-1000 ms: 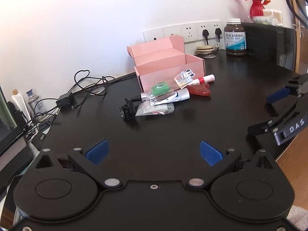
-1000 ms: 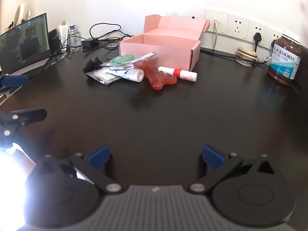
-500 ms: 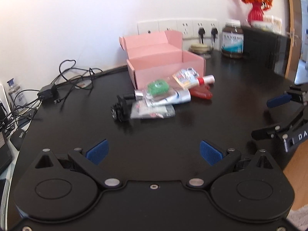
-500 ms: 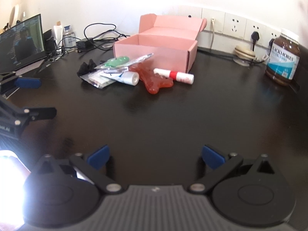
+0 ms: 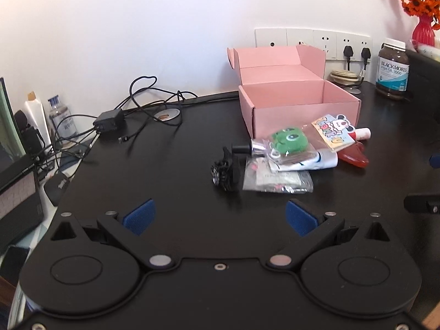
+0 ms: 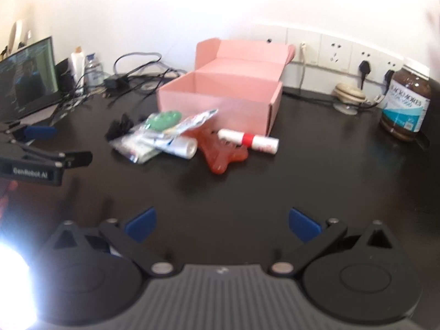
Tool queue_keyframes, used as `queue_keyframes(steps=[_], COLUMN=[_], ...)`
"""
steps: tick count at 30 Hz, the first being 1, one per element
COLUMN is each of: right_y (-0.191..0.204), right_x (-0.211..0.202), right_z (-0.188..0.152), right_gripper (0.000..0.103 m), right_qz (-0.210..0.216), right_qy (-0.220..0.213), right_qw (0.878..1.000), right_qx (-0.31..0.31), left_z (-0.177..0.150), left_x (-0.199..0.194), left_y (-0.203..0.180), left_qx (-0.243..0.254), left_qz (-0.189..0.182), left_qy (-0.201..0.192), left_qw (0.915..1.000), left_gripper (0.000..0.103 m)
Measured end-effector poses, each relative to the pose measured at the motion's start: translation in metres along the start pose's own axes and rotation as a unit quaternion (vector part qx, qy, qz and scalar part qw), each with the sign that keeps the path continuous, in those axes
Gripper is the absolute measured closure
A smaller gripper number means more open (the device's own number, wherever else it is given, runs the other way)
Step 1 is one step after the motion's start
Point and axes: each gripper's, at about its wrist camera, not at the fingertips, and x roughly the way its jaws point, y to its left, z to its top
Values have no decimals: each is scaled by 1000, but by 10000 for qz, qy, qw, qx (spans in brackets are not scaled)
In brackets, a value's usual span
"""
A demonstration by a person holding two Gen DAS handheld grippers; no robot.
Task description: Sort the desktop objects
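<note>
Box (image 5: 302, 110) at desk (image 5: 165, 181) rear, clutter pile (image 5: 286, 159) just before it, jar (image 5: 392, 68) right

Motion blur is softening the whole right wrist view, leaving the brown jar's (image 6: 406, 104) label unreadable. Glare is washing out its lower left corner. In the left wrist view, the right edge is cutting off the right gripper (image 5: 429, 181), and the red item (image 5: 353, 156) is lying partly hidden under packets.

A pink cardboard box (image 5: 299, 101) is seen ahead of the left gripper (image 5: 220, 217), its lid folded back and its inside bare. Just before its front wall a heap is laid: a black clip (image 5: 225, 172), a green frog charm (image 5: 288, 139), a white tube (image 5: 310, 162), a clear packet (image 5: 277, 181), a red star-shaped piece (image 6: 222, 154) and a white stick with a red band (image 6: 249, 140).
</note>
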Motion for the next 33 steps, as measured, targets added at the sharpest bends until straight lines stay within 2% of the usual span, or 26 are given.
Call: queue_keyframes(steps=[6,12,18,22,28,33], right_y=[-6,-13,-27,-33,-34,-37], right_x=[7,16,21,28,34,38], right_z=[14,21,27,31,42,51], right_gripper=[1,1,1,1,1,1], right_qz=[-94,-236,-230,-200,-226,-291], right_qy=[-153,-134,-183,-128,-204,-287], right_qw=[9989,9984,9966,9958,9955,9953], right_qx=[438,488,771,885,894,879], left_z=[12,18,27,41,53,52], left_x=[9,15,25,29,44,62], left_y=[-3,3,8,13,19,18], left_qx=[111,102,125,120,31,26], left_qz=[189,294,191,345,28,-118], left_qy=[-118,-213,-257,-512,-585,-420], left_qw=[9997,9993,9994,9980,9983,9990], left_gripper=[0,0,0,0,0,0])
